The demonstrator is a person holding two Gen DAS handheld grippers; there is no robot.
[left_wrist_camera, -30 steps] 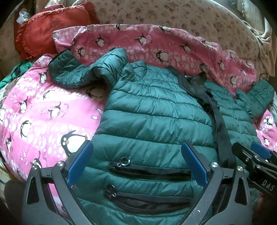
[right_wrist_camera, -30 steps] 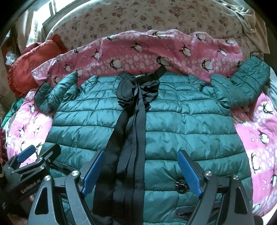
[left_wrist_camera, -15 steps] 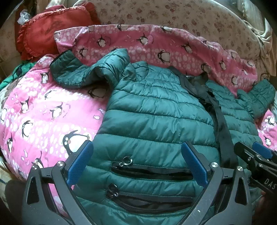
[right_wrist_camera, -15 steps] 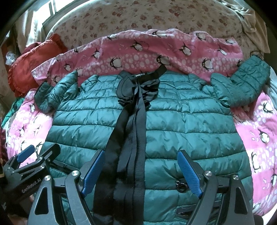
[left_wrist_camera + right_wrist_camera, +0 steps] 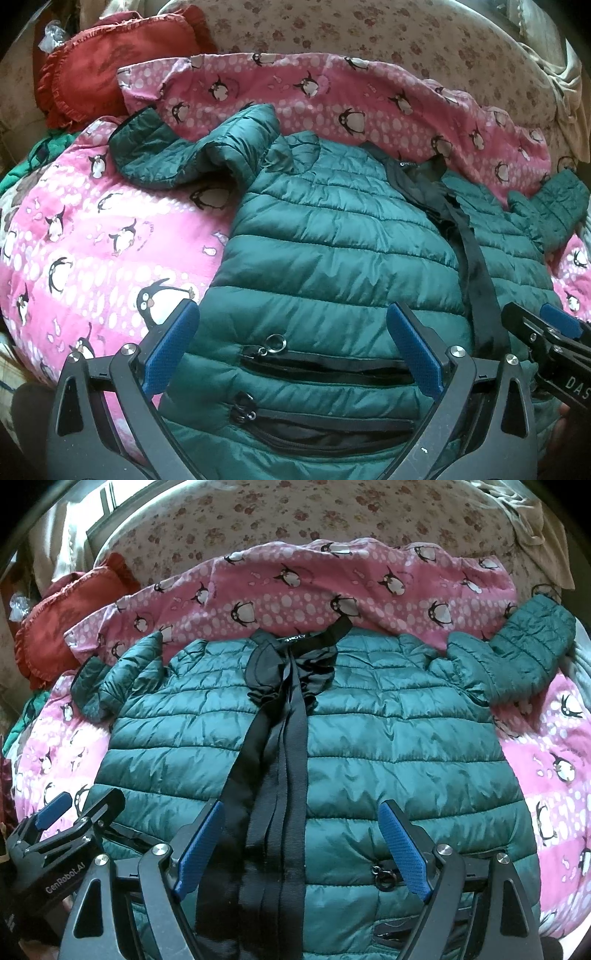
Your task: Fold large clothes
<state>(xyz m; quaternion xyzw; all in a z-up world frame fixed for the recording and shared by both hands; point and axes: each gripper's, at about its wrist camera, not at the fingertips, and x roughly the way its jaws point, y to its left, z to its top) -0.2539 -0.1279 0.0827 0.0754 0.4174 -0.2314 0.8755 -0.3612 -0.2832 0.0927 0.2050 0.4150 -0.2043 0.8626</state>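
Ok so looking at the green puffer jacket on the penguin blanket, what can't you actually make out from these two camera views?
- Hem of the jacket: hidden in both views below the open left gripper and open right gripper, and cut by the frame edge.
- Collar label: right wrist view, lettering too small to read.
- Back of the jacket and the penguin blanket under it: covered.
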